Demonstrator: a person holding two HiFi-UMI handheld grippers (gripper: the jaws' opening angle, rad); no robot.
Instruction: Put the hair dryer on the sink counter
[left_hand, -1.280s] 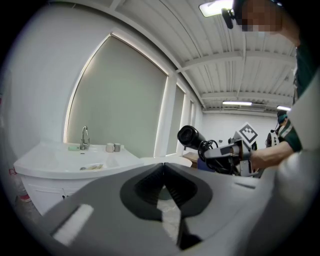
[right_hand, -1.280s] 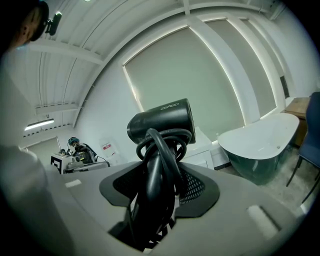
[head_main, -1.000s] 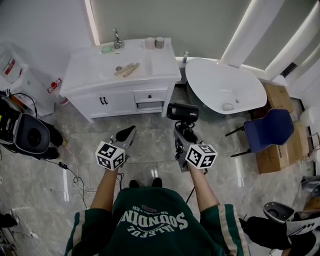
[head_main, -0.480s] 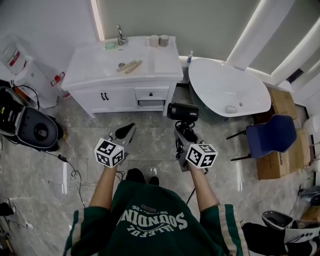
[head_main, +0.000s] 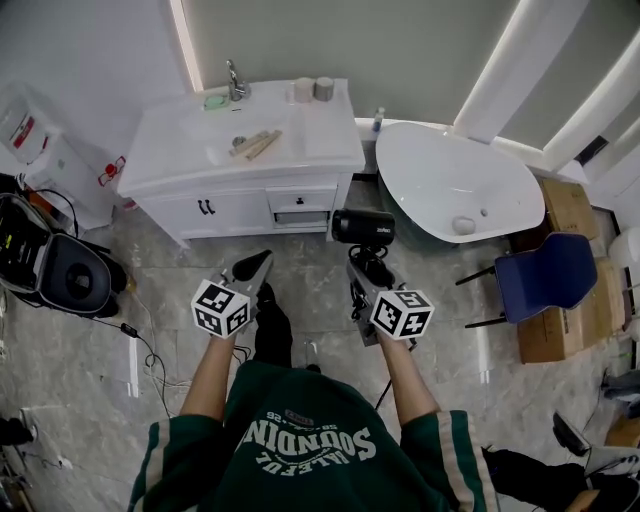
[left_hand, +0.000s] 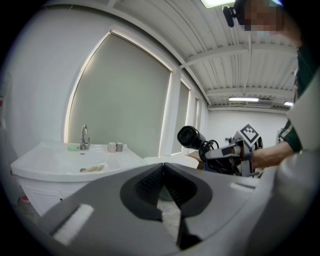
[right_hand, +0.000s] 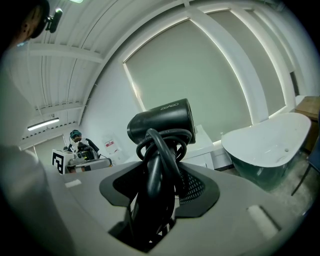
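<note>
Two guesses on this hair dryer (right_hand: 161, 120): top-heavy, slick plastic, so my right gripper (head_main: 360, 272) clamps its cord-wrapped handle, short of the sink counter (head_main: 330, 140); left gripper (head_main: 258, 264) has jaws together, empty.

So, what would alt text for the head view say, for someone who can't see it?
From above: a person holds a black hair dryer in the right gripper, clamped on its cord-wrapped handle, while the left gripper is shut and empty. Ahead stand a white sink counter and a white bathtub.
</note>
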